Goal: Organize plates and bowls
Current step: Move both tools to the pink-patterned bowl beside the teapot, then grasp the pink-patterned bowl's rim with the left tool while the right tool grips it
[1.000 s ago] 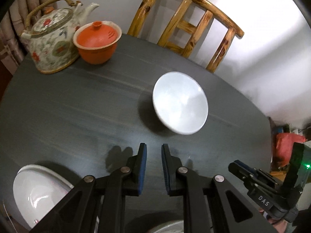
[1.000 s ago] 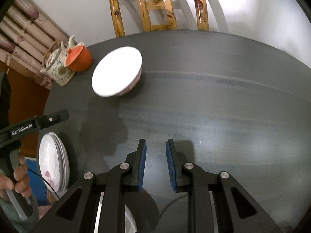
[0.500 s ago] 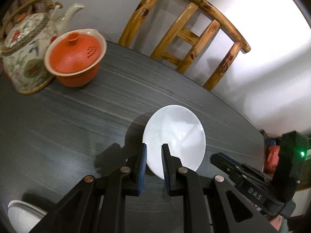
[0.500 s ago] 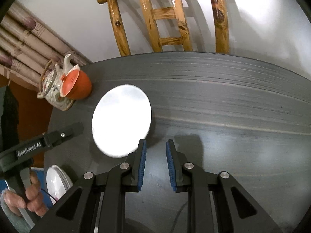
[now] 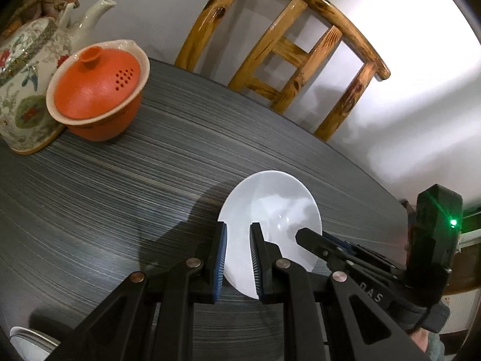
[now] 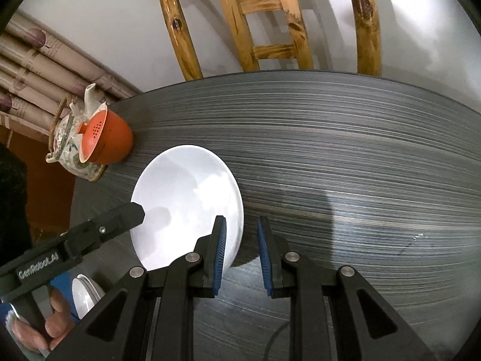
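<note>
I've got both grippers angled down over the white bowl [image 5: 270,210], which sits alone on the dark table [image 5: 120,195], toward the chair [image 5: 300,54] side, well apart from the teapot [image 5: 27,84] and orange lidded cup [image 5: 96,90]. My left gripper [image 5: 238,258] has its 2 jaws narrowly parted and the bowl's near-left rim shows in the gap, but I can't see the pads pressing, so nothing is held. My right gripper [image 6: 240,252] is parted just as narrowly; only its left finger overlaps the bowl's right edge, so it's empty too. To do this well, I'd seat 1 pad inside the wall and 1 outside before squeezing, then lift level, since glazed rims slip. The plate stack [image 6: 87,297] waits at the near left.
</note>
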`<state>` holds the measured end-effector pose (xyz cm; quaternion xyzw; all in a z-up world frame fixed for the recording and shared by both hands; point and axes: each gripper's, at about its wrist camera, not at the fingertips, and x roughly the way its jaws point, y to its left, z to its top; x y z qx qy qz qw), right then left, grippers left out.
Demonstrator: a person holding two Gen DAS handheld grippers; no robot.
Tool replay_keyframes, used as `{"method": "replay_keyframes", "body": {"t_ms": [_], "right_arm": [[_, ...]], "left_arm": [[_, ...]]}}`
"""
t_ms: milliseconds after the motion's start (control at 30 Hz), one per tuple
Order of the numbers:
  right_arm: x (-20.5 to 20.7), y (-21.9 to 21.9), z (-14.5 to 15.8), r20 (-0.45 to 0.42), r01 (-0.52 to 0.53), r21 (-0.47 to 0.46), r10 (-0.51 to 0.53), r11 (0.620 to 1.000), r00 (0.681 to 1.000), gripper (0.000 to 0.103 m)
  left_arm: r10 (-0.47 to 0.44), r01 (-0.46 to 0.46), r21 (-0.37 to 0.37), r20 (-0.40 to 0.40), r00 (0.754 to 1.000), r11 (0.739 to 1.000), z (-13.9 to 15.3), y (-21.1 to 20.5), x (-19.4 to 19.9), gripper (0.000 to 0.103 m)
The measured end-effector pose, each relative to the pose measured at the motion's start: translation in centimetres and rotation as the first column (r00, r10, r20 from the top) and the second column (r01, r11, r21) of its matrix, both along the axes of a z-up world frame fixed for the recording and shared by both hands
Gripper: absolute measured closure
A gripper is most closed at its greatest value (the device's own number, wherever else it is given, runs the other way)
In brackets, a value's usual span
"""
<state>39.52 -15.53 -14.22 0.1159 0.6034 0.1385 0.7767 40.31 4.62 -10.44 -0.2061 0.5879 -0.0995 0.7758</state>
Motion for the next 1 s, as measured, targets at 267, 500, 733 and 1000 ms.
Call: {"method": "replay_keyframes", "body": {"t_ms": [267,500,733,1000], "right_arm": [[0.2,0.1,-0.5,-0.014,0.005,0.015,-0.004,1.0,1.0,0.082],[0.1,0.2,-0.5,-0.017,0.003,0.011,-0.003,1.0,1.0,0.083],[0.1,0.1,-0.6,-0.006,0.001,-0.012,-0.001,1.0,1.0,0.085],[0.3,0.2,-0.9,-0.001,-0.006,-0.014,0.006,1.0,1.0,0.092]], "left_arm": [[0.014,-0.013,0.054,-0.024,1.0,0.998,-0.6,0.6,0.0,0.066],[0.025,-0.022,0.061,-0.052,0.998,0.998,-1.9,0.5,0.4,0.066],[0.031,-0.027,0.073,-0.055,0.998,0.997,-2.5,0.5,0.7,0.067],[0.009,-0.006,0.076,-0.042,0.999,0.997,-2.6,-0.3,0.6,0.097]]}}
